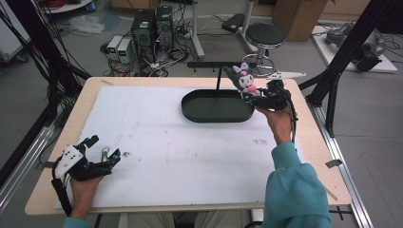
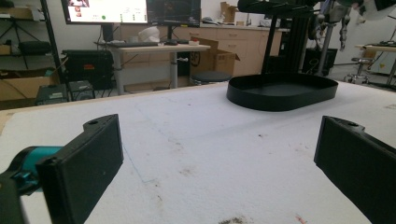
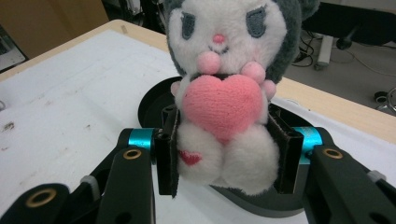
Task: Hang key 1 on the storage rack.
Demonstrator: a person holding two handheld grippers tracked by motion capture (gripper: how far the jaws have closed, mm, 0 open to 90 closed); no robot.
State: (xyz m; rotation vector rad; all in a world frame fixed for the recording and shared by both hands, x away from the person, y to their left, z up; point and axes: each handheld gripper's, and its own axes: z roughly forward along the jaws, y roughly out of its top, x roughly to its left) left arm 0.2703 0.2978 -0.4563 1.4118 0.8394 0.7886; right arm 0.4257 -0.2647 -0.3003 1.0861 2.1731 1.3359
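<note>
Plush toy [image 1: 245, 80], a grey-and-white figure holding a pink heart, hangs in the air over the right end of the black tray [image 1: 190, 107], gripped at its lower body by the right gripper.

Left: the left gripper [image 1: 101, 153] rests low over the white mat [image 1: 157, 147] at the near left corner of the table [image 1: 313, 137]. In the left gripper view its jaws stand wide apart with nothing between them; the tray [image 2: 243, 95] lies well ahead.

Centre: the tray is a shallow oval dish on the far part of the mat, and its floor looks bare. A thin black post rises behind it.

Right: the right gripper [image 1: 254, 97], carried by the hand [image 1: 279, 121] in a teal sleeve, holds the toy upright. In the right gripper view the pads [image 3: 167, 156] press into the toy [image 3: 224, 112] from both sides, just below the heart [image 3: 223, 105], and the tray's rim [image 3: 154, 100] shows beneath and behind it.

Step in hand, as judged: the toy is being carried to the tray and is not yet set down. The next move calls for bringing it over the tray's middle, lowering it until it meets the floor, and only then parting the jaws; letting go from this height, so near the rim, could tip the soft toy over the edge.
</note>
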